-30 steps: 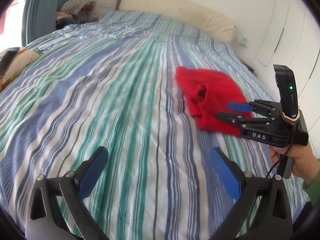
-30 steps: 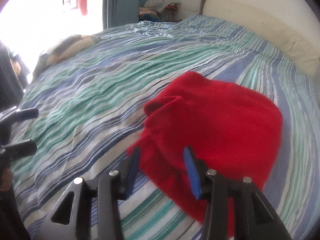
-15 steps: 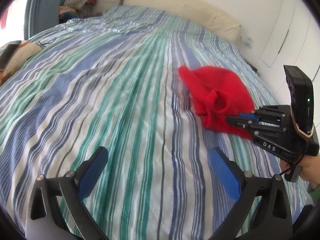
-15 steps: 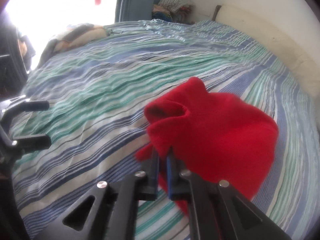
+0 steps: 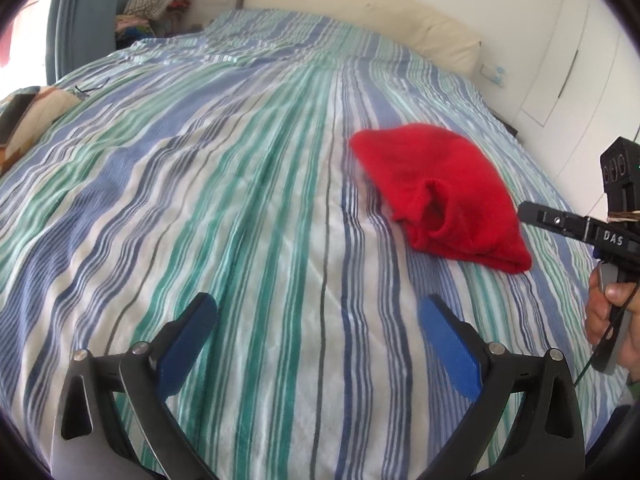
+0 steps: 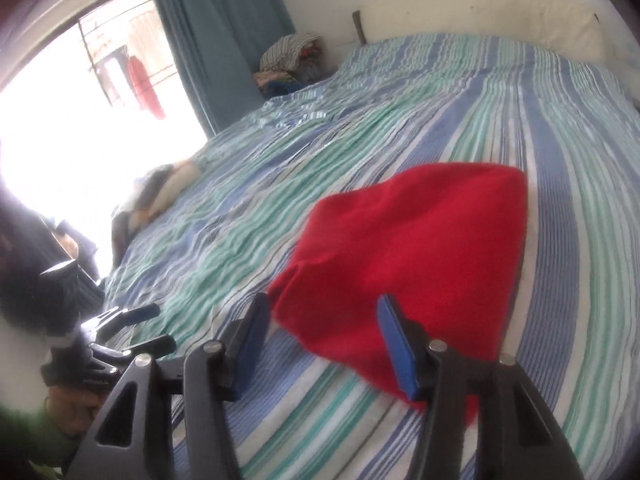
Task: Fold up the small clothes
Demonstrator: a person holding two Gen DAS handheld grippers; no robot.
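Observation:
A small red knitted garment (image 5: 440, 196) lies bunched on the striped bedspread (image 5: 240, 200), right of centre. It also shows in the right wrist view (image 6: 416, 248), lying flat. My left gripper (image 5: 318, 320) is open and empty, hovering over bare bedspread short of the garment. My right gripper (image 6: 320, 320) is open and empty, with its fingers just at the garment's near edge. In the left wrist view the right gripper (image 5: 528, 212) sits at the far right, beside the garment, held by a hand.
A cream pillow (image 5: 360, 8) lies along the headboard. A pile of clothes (image 5: 152, 4) sits by the blue curtain (image 6: 224, 32). A patterned cushion (image 5: 28, 120) lies at the bed's left edge. White cupboard doors (image 5: 560, 60) stand to the right.
My right gripper was shut on the garment's edge half a second ago; it has opened, let go and drawn back. The garment dropped flatter on the bed.

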